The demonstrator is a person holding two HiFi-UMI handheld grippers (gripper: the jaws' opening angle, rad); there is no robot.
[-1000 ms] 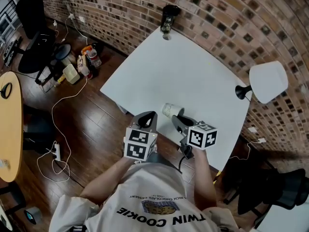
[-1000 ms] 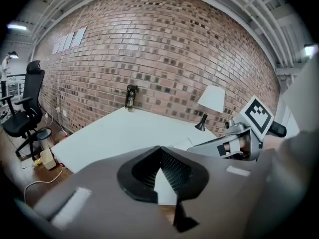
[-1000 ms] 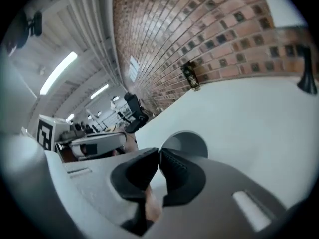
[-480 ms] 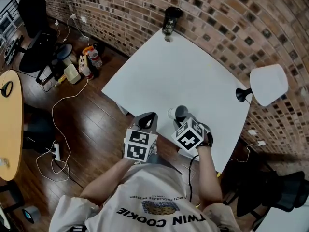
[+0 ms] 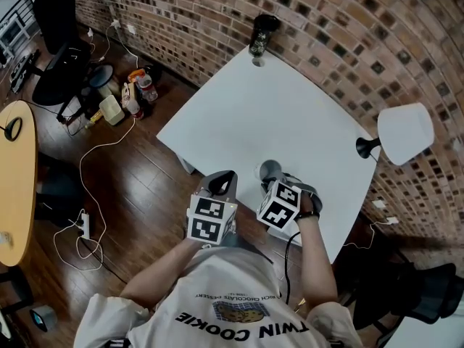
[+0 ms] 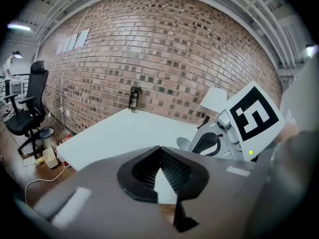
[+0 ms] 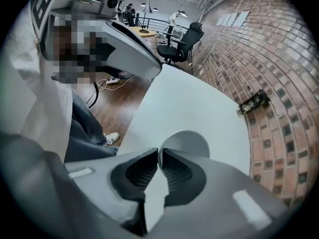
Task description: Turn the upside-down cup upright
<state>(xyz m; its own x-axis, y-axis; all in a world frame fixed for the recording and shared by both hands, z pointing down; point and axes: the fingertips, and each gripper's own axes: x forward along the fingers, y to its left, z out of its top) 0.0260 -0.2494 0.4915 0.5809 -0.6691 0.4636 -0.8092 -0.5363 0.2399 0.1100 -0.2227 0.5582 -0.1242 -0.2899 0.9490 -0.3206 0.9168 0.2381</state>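
The grey cup (image 5: 269,170) is upright with its mouth up, near the front edge of the white table (image 5: 290,114). My right gripper (image 5: 276,182) points steeply down and is shut on the cup's near rim. In the right gripper view the two pads pinch the cup's wall (image 7: 185,142). Whether the cup's base rests on the table I cannot tell. My left gripper (image 5: 221,180) hovers at the table's front edge, left of the cup, shut with nothing in it. From the left gripper view the cup (image 6: 185,143) and the right gripper (image 6: 211,141) show to the right.
A dark bottle (image 5: 261,33) stands at the table's far corner by the brick wall. A white lamp (image 5: 403,129) sits at the right edge. On the floor to the left lie cables, bottles (image 5: 130,93) and an office chair (image 5: 54,46).
The right gripper has rolled and sunk a little, and the cup has gone from lying on its side to mouth up. The left gripper has stayed put.
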